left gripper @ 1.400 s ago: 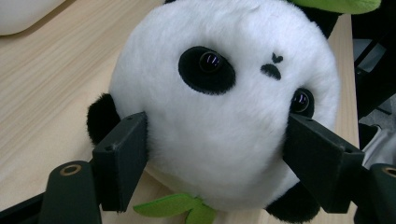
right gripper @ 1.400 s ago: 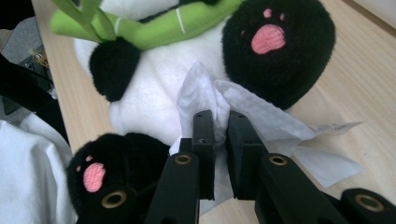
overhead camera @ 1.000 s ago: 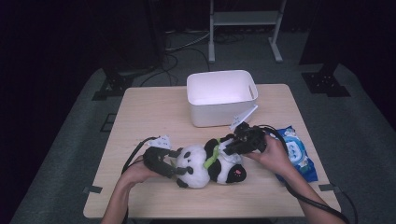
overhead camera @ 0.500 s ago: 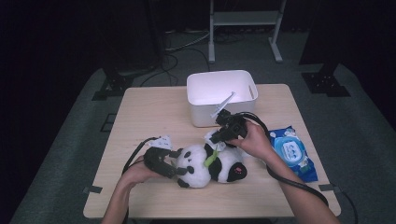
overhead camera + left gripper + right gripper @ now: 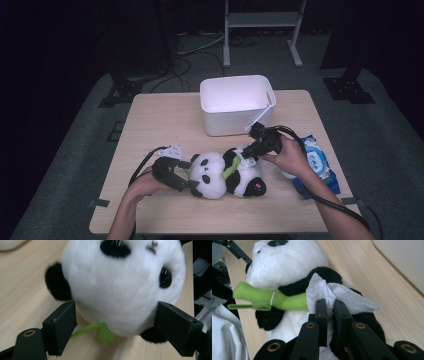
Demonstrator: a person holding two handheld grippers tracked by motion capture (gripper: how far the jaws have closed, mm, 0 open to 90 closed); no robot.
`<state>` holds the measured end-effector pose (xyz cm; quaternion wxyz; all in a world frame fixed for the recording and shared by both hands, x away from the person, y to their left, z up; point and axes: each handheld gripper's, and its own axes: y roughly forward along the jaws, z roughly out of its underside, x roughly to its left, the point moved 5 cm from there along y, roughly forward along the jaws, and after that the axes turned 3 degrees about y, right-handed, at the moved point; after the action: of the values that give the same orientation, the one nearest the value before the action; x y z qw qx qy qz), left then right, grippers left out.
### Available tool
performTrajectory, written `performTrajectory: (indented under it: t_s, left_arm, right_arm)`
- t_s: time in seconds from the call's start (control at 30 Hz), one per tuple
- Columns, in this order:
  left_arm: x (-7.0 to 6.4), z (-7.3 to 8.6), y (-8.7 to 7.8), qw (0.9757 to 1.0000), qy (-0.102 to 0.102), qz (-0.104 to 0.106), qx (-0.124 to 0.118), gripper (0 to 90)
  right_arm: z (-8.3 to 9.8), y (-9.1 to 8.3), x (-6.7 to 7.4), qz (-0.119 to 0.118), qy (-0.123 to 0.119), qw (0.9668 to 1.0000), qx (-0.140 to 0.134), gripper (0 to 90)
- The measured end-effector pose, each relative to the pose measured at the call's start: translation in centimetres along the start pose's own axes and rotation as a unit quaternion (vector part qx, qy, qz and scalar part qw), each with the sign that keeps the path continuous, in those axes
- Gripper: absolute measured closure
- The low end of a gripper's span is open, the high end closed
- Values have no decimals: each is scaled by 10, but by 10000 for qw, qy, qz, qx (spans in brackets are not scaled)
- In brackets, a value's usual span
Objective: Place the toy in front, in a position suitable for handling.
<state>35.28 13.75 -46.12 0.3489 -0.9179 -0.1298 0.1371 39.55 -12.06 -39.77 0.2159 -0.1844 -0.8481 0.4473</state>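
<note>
Down at the near edge of the table [image 5: 150, 120], the left gripper [image 5: 181, 176] lies almost level, pointing toward three o'clock at the head of the panda plush [image 5: 222, 172]. Its jaws stand spread on either side of the white head and have just been opening; in the left gripper view the pads [image 5: 60, 325] sit beside the fur without clearly pressing it. The right gripper [image 5: 250, 150] comes in from four o'clock, tilted down over the plush's belly, its fingers [image 5: 321, 312] pressed nearly together and pinching a white wipe [image 5: 329, 293] that rests on the black chest beside the green bamboo stick [image 5: 269, 298]. The plush lies on its back in the near middle of the table. At twelve o'clock from it stands a white bin [image 5: 235, 102]; at three o'clock, under the right forearm, lies a blue wipes pack [image 5: 317, 165].
</note>
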Motion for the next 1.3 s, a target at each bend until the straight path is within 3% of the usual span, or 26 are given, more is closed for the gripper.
performTrajectory:
  t_s: [0.2, 0.4, 0.57, 0.8, 0.9, 0.93, 0.97, 1.07, 1.3]
  left_arm:
    - [-1, 4, 9, 9996, -90, 252, 132, 170]
    - [-1, 5, 14, 9989, -183, 420, 33, 200]
    - [-4, 2, 14, 9990, -125, 406, 114, 210]
    - [-4, 2, 13, 9989, -131, 391, 224, 230]
    - [-5, 0, 12, 9989, -123, 404, 184, 240]
    - [-7, -4, 10, 9990, -95, 436, 83, 244]
    - [-7, -4, 10, 9990, -95, 436, 83, 245]
    - [-11, -7, 10, 9991, 52, 399, 124, 255]
    - [-11, -6, 12, 9989, 48, 428, 165, 255]
  right_arm:
    - [10, -5, 5, -47, -27, 10000, -29, 821]
    - [15, -6, 12, -122, -72, 9999, -64, 820]
    - [15, -8, 18, -167, -128, 9996, -181, 820]
    - [5, -6, 36, -174, -470, 9987, -25, 819]
    - [3, -6, 41, -282, -521, 9982, -88, 820]
    - [1, -5, 49, -473, -544, 9973, -130, 819]
    - [1, -5, 49, -473, -544, 9973, -130, 819]
    - [-4, 0, 68, -495, -812, 9955, 39, 818]
    - [-7, 1, 79, -389, -1063, 9935, 147, 819]
